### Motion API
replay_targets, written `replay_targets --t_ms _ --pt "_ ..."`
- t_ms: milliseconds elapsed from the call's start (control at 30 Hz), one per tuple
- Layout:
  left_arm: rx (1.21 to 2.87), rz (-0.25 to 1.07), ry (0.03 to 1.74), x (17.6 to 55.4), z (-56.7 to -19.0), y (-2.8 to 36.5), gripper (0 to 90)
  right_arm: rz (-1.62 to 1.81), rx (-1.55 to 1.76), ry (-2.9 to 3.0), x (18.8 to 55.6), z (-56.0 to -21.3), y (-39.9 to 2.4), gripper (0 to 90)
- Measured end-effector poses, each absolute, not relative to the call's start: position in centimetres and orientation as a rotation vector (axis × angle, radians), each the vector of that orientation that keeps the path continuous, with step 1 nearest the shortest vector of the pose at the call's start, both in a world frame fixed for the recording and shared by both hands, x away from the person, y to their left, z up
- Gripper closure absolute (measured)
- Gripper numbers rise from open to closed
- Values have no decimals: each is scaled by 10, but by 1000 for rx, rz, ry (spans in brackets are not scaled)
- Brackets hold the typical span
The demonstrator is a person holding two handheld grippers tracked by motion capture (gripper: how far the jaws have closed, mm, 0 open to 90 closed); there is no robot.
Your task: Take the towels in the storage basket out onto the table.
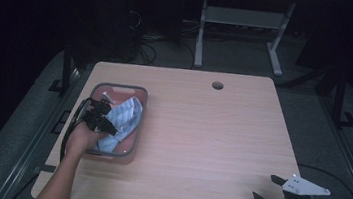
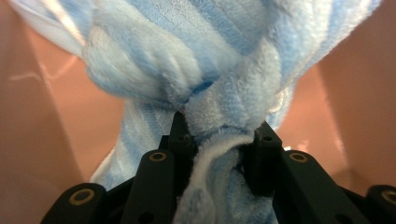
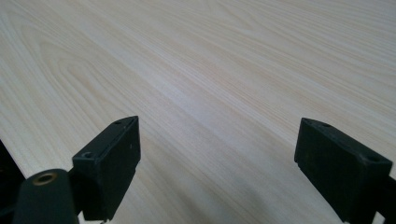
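My left hand-held gripper (image 2: 219, 135) is clamped on the blue towel (image 2: 196, 60) in the bin (image 1: 138, 120); right hand-held gripper (image 3: 219, 158) wide over bare worktop (image 3: 210, 70).

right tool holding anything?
No. The right tool is open above the bare wooden table, its jaws wide apart with nothing between them.
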State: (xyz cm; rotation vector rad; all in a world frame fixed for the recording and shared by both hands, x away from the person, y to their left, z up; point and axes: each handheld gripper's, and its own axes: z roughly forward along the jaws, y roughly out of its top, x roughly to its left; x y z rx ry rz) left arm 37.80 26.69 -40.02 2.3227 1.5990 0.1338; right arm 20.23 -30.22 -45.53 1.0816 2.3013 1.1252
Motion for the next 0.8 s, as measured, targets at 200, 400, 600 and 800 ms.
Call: replay_targets --t_ms 200,400,600,800 --pt "2234 189 1532 361 -385 280 685 1121 1082 2304 202 -455 -301 138" --pt "2126 202 1485 350 -373 292 684 1122 1081 2308 201 -455 -300 138" --pt "2039 189 1446 346 -357 299 684 1120 1067 2305 202 -454 -300 138" --pt "1996 183 1426 343 -339 301 684 1120 1061 2310 202 -454 -301 138"
